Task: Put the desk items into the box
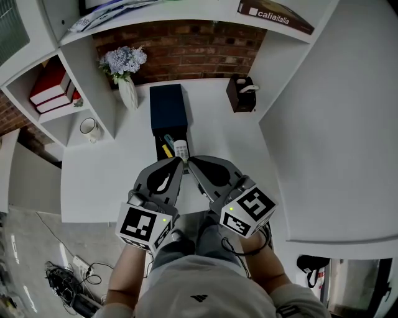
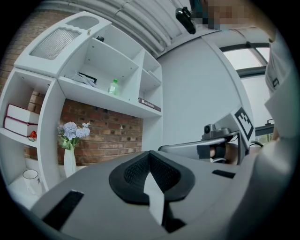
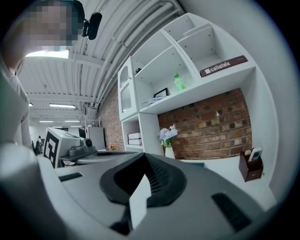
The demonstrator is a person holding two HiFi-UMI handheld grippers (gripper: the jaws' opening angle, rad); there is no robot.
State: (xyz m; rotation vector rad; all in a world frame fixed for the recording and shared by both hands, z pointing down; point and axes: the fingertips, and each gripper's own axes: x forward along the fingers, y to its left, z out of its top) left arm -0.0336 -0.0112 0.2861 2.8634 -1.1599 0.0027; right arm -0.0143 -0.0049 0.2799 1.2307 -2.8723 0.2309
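left gripper point(image 1: 179, 162), right gripper point(image 1: 191, 159) tip to tip over box point(image 1: 166, 107) edge

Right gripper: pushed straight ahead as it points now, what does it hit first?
Most likely the vase of flowers beside the shelf unit; the right gripper looks high enough to pass over the dark box, though depth is unclear.

white "calia italia" lettering, on dark book point(image 1: 277, 17), upper shelf point(image 1: 199, 10)
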